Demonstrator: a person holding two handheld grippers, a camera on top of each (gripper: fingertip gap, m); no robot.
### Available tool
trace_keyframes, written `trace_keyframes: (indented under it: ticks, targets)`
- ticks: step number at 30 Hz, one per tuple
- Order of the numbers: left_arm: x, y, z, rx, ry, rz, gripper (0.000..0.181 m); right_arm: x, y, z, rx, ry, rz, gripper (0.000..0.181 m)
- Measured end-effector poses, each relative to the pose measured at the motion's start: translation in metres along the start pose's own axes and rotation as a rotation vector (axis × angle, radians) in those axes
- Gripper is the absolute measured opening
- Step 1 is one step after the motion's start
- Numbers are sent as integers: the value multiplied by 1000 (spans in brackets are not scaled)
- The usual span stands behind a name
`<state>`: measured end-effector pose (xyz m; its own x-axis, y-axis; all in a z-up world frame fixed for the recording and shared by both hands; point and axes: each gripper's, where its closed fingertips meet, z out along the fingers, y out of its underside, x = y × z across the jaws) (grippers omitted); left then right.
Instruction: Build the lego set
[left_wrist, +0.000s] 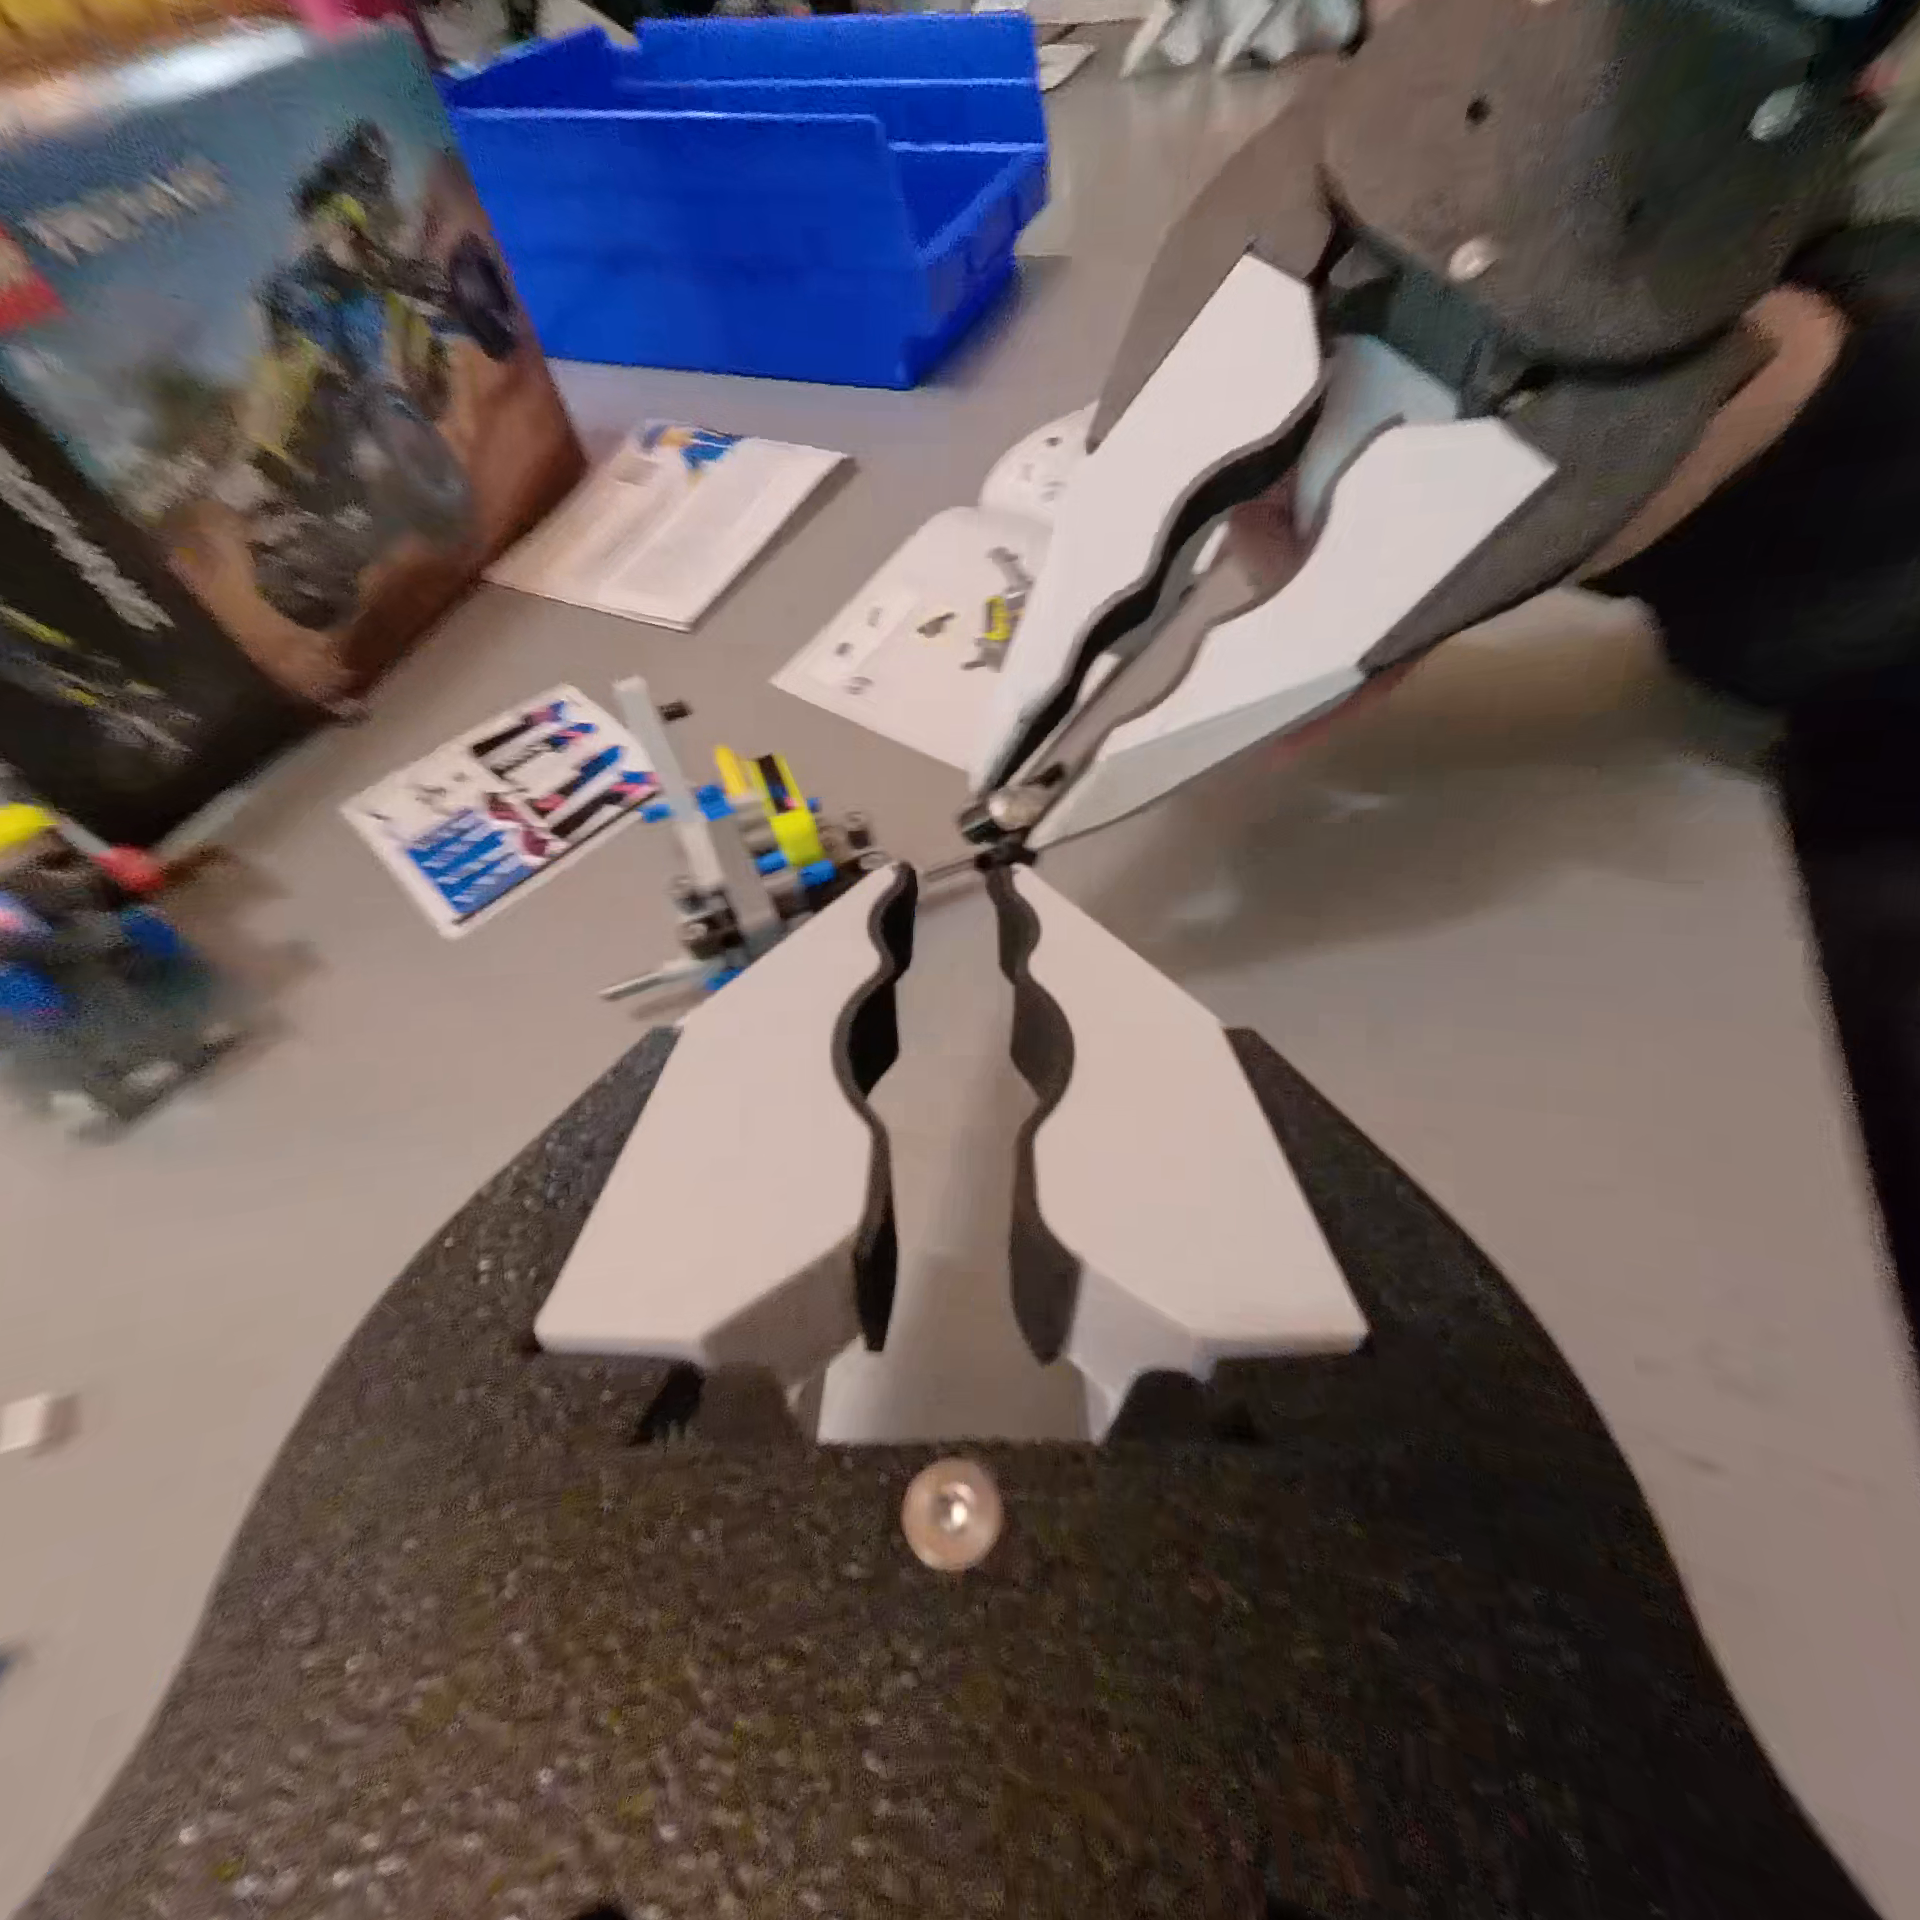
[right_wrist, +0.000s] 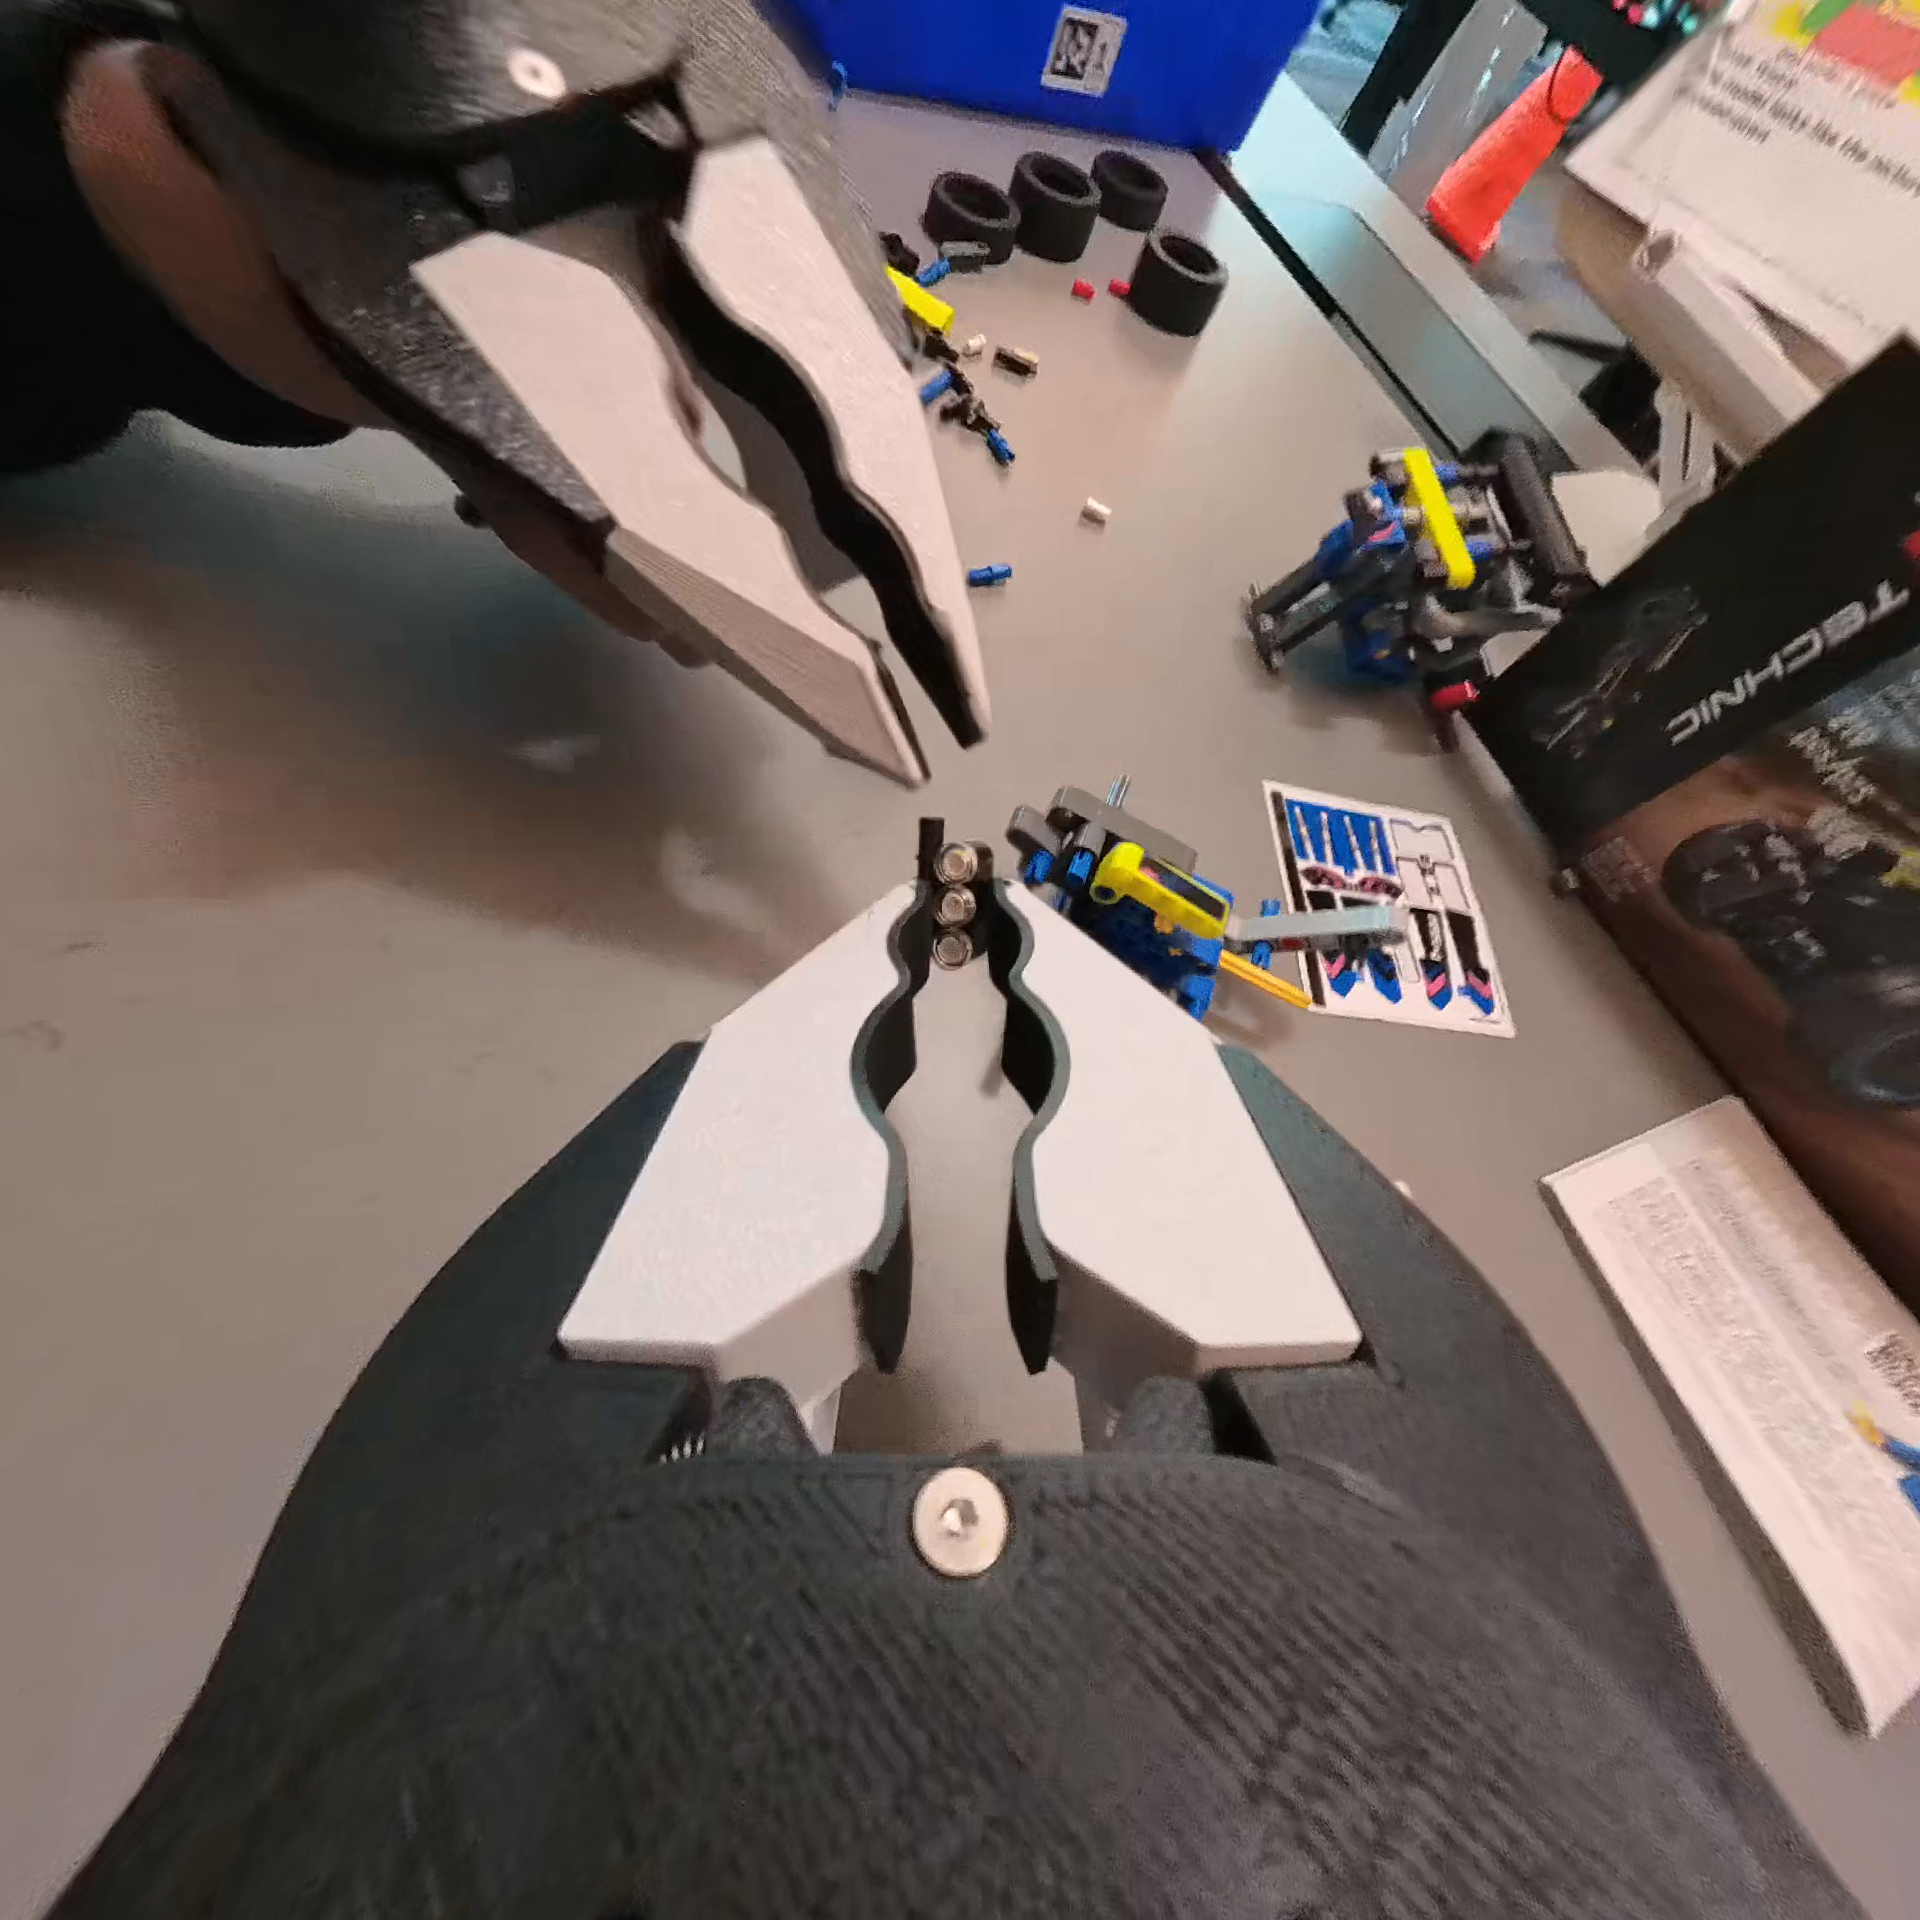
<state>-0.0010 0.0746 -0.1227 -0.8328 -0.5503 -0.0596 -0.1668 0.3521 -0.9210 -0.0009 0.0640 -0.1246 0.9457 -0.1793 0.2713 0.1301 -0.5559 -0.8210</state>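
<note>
Right hand-held gripper (right_wrist: 951, 894) clamped on small black beam (right_wrist: 951, 914), left hand-held gripper (left_wrist: 951, 883) slightly parted

Counted: four black tyres (right_wrist: 1081, 223) upper centre; two blue bins (left_wrist: 769, 197); one sticker sheet (right_wrist: 1387, 909); two red studs (right_wrist: 1099, 288).

Motion blur is smearing the tall printed cardboard set box (left_wrist: 239, 416) on your far left, and the left edge is cutting it off. The blue-and-yellow brick figure (left_wrist: 73, 935) beside it is blurring beyond telling.
</note>
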Motion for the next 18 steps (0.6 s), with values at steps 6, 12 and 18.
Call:
trace_keyframes:
  ticks: [6, 12, 18]
  targets:
    - [8, -8, 0, 64, 133, -171, 4, 0, -14, -3, 18, 32, -71, 8]
    - [11, -11, -4, 107, 209, -197, 1, -3, -11, -3, 39, 8, -72, 12]
    - [18, -24, -16, 229, 379, -262, 1, -9, -22, -12, 260, -222, 196, 19]
